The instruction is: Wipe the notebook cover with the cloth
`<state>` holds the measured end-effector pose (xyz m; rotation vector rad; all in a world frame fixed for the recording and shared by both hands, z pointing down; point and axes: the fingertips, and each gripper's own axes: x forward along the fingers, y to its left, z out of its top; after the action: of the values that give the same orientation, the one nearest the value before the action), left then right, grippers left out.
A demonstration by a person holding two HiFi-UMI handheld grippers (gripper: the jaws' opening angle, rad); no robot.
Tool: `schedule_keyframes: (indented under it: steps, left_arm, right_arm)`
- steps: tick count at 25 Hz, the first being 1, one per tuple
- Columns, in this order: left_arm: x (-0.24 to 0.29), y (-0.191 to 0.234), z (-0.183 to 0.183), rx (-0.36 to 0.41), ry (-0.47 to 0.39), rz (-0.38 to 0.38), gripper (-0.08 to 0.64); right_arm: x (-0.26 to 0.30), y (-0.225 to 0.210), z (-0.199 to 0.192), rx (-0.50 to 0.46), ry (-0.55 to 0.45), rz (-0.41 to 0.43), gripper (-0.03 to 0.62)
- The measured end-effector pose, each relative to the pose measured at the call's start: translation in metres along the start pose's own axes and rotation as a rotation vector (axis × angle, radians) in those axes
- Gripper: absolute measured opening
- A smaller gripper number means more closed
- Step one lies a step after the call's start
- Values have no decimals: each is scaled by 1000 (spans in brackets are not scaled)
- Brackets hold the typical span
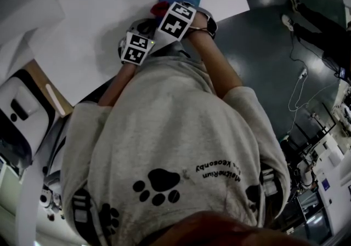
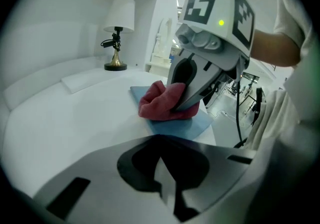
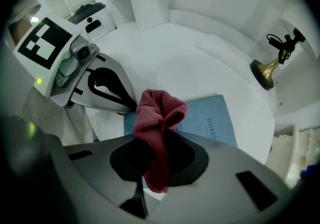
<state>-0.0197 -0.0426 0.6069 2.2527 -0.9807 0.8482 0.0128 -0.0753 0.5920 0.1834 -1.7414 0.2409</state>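
We count one notebook (image 3: 210, 118), one cloth (image 3: 157, 118) and one white bench (image 2: 75, 118). There are two grippers, the left gripper (image 3: 131, 104) and the right gripper (image 2: 177, 106), and two marker cubes, the left cube (image 1: 137, 47) and the right cube (image 1: 176, 21), one on each. Apart from these we count one lamp (image 2: 118, 28) and one person (image 1: 175, 146).

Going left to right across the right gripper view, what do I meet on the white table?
First the left gripper, then the red cloth, then the blue notebook, then the table lamp.
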Motion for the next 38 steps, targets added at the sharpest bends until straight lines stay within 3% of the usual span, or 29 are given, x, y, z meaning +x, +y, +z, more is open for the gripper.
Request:
schedule_keyframes:
  steps: [19,29,33,38]
  left_arm:
    - [2,-1,0,-6,8,-3,12]
    - [2,-1,0,-12,10,-7,12]
    - [1,1,-5,-7,23,-3,12]
    - [0,-1,-8,7,35,-2,12]
  right_arm:
    - [-15,-15,-113,154,148,-59,61]
    - [-25,-13,-176,286,244,-84,61]
    - [-38,-16,-168,310,211,-120,61]
    - [-51,-11,-116,263,92,-129,61]
